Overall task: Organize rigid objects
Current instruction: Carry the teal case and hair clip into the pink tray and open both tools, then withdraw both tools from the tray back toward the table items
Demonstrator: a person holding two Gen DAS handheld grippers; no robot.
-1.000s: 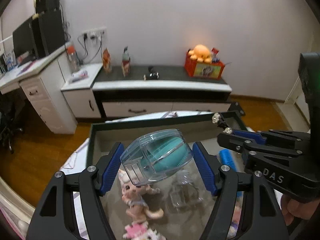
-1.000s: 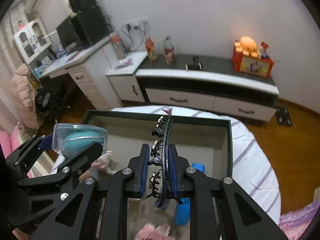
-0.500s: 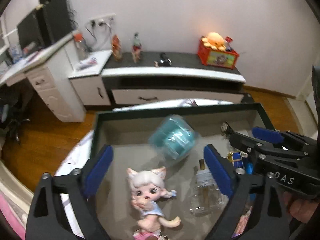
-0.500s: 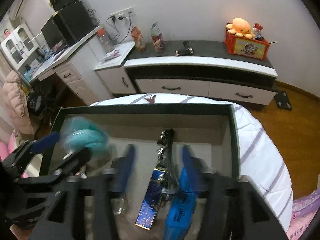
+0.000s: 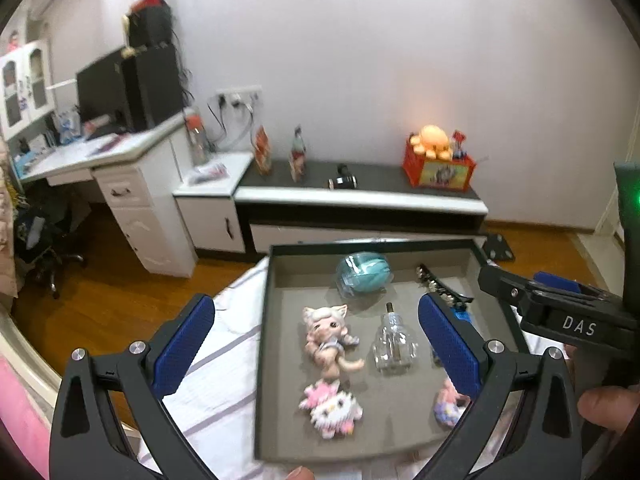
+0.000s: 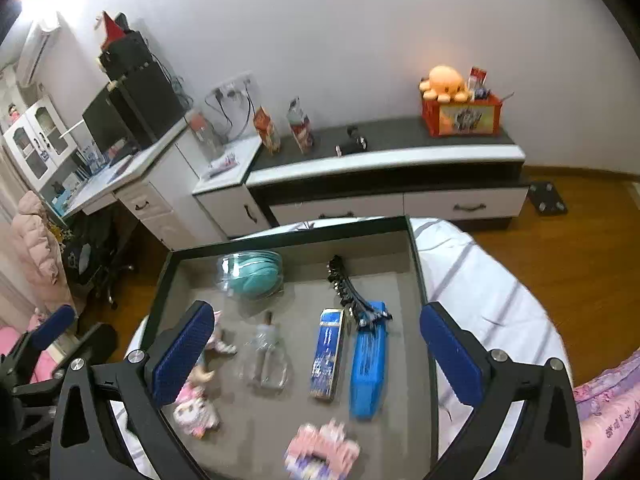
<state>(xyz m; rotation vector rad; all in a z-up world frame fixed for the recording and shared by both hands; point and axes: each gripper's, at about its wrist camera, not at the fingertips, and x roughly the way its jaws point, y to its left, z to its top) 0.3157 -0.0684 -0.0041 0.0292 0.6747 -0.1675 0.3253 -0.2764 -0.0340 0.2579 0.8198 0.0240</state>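
Note:
A dark-rimmed tray (image 5: 267, 320) (image 6: 416, 264) with a grey floor lies on a striped white cloth. A clear case with a teal pad (image 5: 362, 272) (image 6: 252, 274) lies at its far end. A black studded hair clip (image 5: 438, 286) (image 6: 348, 292) lies to its right, partly on a blue case (image 6: 370, 364). My left gripper (image 5: 316, 344) is open and empty above the tray's left part. My right gripper (image 6: 316, 354) is open and empty above the tray.
In the tray lie a cat-eared doll (image 5: 330, 338), a clear glass bottle (image 5: 394, 342) (image 6: 266, 350), a blue box (image 6: 328, 354), and pink bead figures (image 5: 332, 410) (image 6: 320, 450). A low TV cabinet (image 5: 360, 200) and a desk (image 5: 100, 160) stand beyond.
My left gripper opened and let the teal case drop into the tray's far end. My right gripper opened and released the hair clip into the tray. Both grippers pulled back and up.

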